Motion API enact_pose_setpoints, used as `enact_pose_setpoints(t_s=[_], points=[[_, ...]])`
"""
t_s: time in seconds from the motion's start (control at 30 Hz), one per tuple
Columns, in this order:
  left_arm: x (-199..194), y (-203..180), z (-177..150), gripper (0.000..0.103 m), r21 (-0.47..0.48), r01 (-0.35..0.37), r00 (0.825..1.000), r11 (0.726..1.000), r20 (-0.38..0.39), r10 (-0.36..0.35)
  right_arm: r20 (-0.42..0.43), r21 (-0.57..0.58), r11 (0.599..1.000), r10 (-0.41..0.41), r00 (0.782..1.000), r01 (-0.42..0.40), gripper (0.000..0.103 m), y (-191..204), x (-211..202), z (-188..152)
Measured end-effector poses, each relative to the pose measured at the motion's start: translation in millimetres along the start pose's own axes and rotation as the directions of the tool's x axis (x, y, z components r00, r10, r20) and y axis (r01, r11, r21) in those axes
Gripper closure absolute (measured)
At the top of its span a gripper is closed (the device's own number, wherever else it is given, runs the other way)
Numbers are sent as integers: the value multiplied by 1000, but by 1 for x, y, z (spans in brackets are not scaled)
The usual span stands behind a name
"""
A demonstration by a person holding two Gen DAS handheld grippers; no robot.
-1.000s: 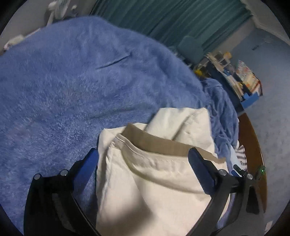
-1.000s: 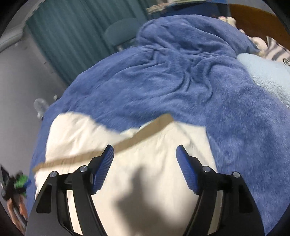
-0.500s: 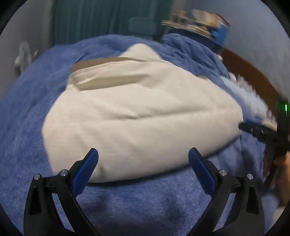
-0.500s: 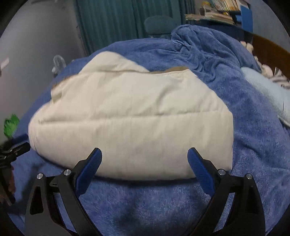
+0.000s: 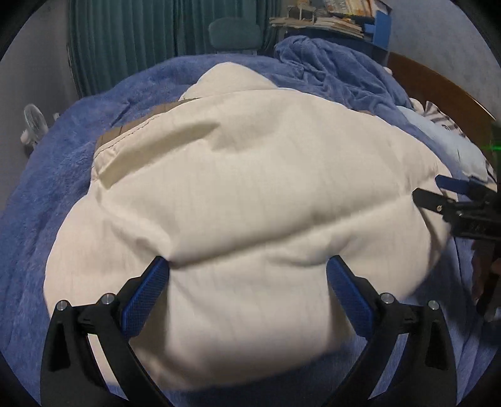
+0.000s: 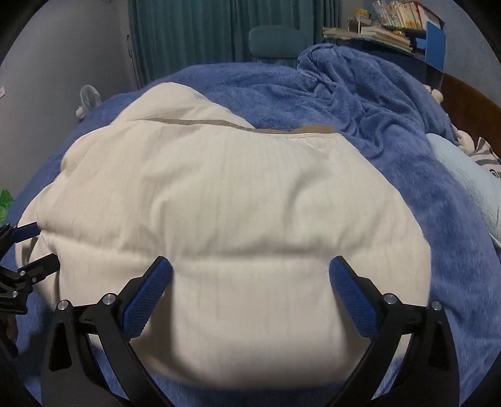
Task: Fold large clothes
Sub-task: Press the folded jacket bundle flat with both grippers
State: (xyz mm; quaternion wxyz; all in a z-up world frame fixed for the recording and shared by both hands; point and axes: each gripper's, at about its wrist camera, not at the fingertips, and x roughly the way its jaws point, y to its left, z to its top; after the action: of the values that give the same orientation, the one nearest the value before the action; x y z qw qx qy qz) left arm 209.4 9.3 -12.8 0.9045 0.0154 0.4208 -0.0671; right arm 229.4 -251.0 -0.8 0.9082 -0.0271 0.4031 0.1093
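A cream quilted garment [image 5: 250, 203] with tan lining at its far edge lies folded on the blue blanket [image 5: 56, 175]. It also fills the right wrist view [image 6: 235, 200]. My left gripper [image 5: 247, 278] is open, its blue pads either side of the garment's near edge. My right gripper [image 6: 250, 275] is open in the same way over the near edge. Each gripper shows at the side of the other's view, the right one [image 5: 438, 194] and the left one [image 6: 31, 247]. Nothing is held.
The blanket is bunched up at the far right [image 6: 360, 81]. A light blue pillow [image 6: 469, 175] and a striped cloth lie near the brown headboard [image 5: 438, 90]. A teal chair [image 5: 235, 31], curtains, a cluttered shelf [image 6: 391, 28] and a small fan [image 5: 34, 122] stand beyond.
Both grippers pulled back from the far part of the garment, turned toward its near edge, then moved in close so the edge now sits between the open fingers.
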Motion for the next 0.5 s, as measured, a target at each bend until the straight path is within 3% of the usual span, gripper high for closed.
enact_pose_setpoints(t_s=[0.27, 0.5], points=[[58, 34, 70, 6, -105, -39, 995, 994, -91, 30, -107, 82, 997, 8, 994, 1, 6, -7, 55, 59], [91, 55, 106, 6, -157, -70, 986, 985, -158, 45, -171, 126, 991, -31, 985, 53, 6, -9, 99, 95]])
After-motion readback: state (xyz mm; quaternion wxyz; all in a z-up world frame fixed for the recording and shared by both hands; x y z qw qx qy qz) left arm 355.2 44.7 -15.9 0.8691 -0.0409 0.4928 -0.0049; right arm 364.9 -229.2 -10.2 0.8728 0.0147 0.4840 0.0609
